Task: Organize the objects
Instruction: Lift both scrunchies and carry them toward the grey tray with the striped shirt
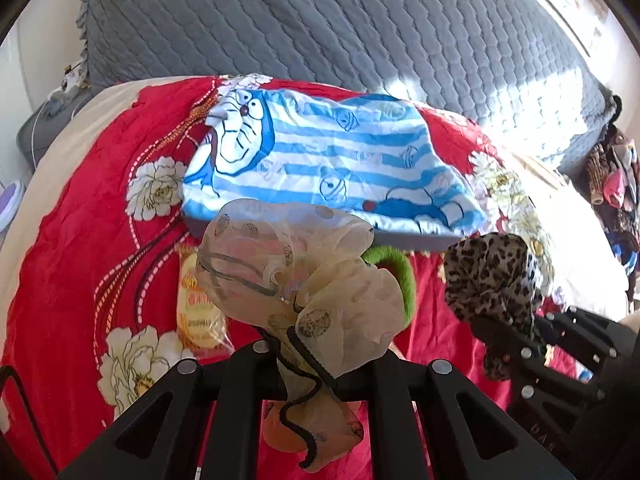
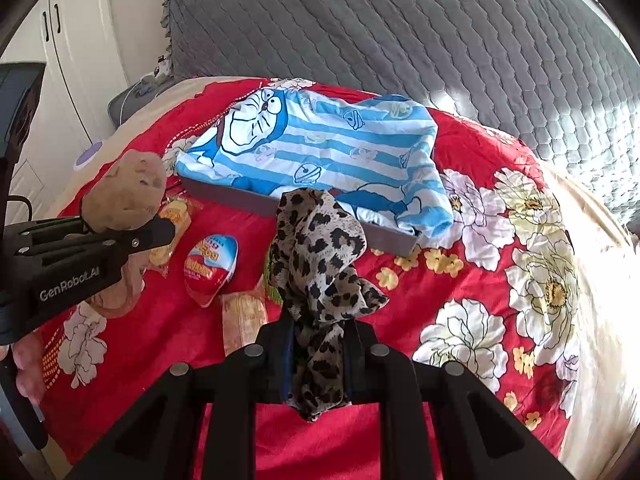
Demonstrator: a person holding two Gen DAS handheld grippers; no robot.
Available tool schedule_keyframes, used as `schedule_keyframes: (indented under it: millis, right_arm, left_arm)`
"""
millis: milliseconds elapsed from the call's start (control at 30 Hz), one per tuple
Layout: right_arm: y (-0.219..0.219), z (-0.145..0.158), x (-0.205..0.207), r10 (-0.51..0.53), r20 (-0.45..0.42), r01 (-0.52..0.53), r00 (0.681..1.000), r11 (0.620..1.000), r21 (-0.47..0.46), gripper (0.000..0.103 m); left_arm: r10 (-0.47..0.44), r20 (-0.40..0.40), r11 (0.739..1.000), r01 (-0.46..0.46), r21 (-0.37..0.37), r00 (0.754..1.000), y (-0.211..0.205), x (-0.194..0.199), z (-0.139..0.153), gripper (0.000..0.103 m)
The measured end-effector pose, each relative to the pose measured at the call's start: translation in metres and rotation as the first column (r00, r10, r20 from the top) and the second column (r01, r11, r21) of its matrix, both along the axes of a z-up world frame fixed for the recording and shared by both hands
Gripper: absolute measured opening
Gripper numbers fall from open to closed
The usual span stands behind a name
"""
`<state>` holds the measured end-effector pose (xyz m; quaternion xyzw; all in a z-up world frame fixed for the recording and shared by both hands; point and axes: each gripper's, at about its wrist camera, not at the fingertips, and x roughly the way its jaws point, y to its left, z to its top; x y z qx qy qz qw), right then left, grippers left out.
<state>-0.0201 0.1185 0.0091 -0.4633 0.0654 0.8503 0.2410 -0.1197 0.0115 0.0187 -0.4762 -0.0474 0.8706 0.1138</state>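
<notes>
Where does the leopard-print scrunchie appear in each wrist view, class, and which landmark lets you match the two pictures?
Left wrist view: the leopard-print scrunchie sits at right of centre, held in the right gripper.
Right wrist view: it rises at centre, clamped in that same gripper.
Shared landmark: the blue-striped cartoon cloth just behind it.

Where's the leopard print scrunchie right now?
The leopard print scrunchie is clamped in the right hand-held gripper, raised above the red floral bedspread, just before the grey tray.
</notes>
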Motion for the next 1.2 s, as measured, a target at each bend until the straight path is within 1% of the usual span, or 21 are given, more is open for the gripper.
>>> schedule_keyframes:
  millis: [200,600,1033,1200]
  right_arm:
    - [0.005,0.009,-0.016,-0.005,-0.021,0.005,1.000,1.000,-0.003,0.019]
    - [0.015,0.018,-0.038,-0.010,-0.040,0.010,0.999,1.000,-0.005,0.019]
    - [0.036,0.019,-0.051,-0.030,-0.028,0.030,0.999,1.000,-0.003,0.019]
    - [0.043,0.021,-0.059,-0.022,-0.021,0.023,1.000,1.000,0.018,0.019]
  left_arm:
    - [0.018,-0.016,1.000,-0.018,-0.005,1.000,-0.001,-0.017,0.013,0.010]
    - [0.030,-0.003,1.000,-0.030,-0.002,1.000,-0.004,-0.033,0.013,0.010]
    - [0.024,-0.011,1.000,-0.024,0.017,1.000,0.002,-0.061,0.002,0.010]
    - [0.023,-0.007,0.999,-0.023,0.025,1.000,0.005,-0.073,-0.005,0.010]
